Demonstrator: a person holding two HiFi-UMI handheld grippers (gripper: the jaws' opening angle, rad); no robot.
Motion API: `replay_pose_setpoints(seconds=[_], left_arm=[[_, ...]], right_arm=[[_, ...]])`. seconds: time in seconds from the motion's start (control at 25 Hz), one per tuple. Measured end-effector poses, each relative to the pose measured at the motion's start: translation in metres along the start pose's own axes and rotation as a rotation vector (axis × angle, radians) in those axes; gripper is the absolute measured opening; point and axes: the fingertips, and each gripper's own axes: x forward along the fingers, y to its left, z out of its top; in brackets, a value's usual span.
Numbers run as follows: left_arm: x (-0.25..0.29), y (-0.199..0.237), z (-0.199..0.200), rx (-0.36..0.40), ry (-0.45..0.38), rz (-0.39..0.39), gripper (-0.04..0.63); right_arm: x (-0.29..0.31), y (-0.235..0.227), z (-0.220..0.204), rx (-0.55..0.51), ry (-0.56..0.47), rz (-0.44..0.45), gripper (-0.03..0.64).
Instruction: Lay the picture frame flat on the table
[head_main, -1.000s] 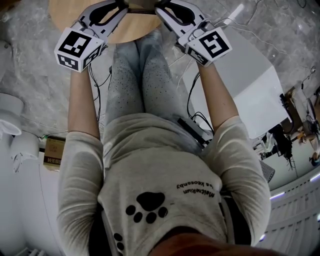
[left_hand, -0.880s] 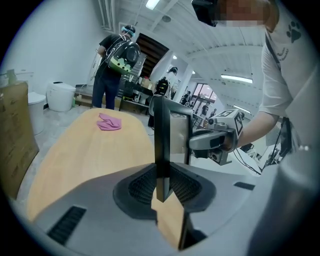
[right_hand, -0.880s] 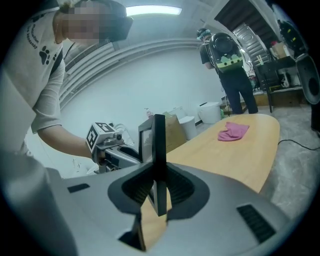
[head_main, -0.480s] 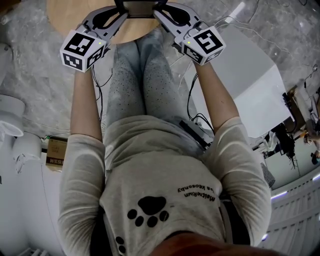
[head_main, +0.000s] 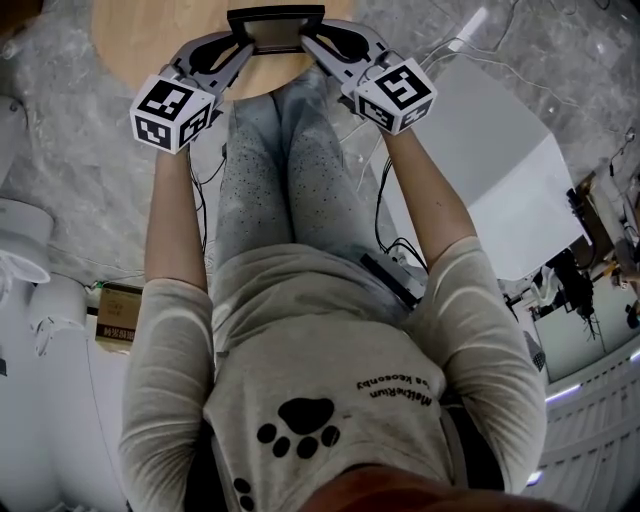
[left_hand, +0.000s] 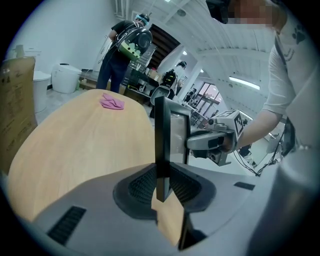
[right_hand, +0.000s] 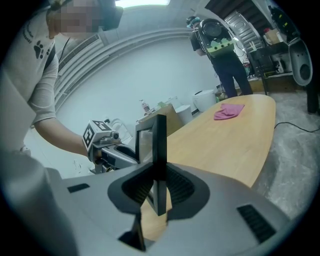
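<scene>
Midway through the set-down, by the look of it. Over the near rim of the pale wooden table (head_main: 140, 30) hangs a dark picture frame (head_main: 276, 28), up on edge rather than flat and seemingly not yet resting on the wood. Pinched at its left side rail by the left gripper (head_main: 241, 42) and at its right rail by the right gripper (head_main: 312, 40), ribbed pads pressed against the rail in each gripper view (no gap on either side). Calls next for tipping the frame over and lowering both sides evenly onto the wood before letting go. Forearms reach forward past the knees, roughly parallel, both tools angled downward and converging on the frame. Far across the table lies a small pink cloth (left_hand: 112, 102), well apart.
</scene>
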Motion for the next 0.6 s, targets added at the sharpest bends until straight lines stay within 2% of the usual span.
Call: replay_pose_setpoints(seconds=[0.4,0.6], left_arm=[[0.015,0.006,-0.02,-0.044,0.014,-0.012,0.084],[0.023,0.012,-0.025,-0.094,0.012,-0.018,0.084]], right_arm=[[0.006,-0.013,-0.024,0.033,0.039,-0.008,0.083],[0.012,-0.022,-0.028,0.055,0.052,-0.004,0.083]])
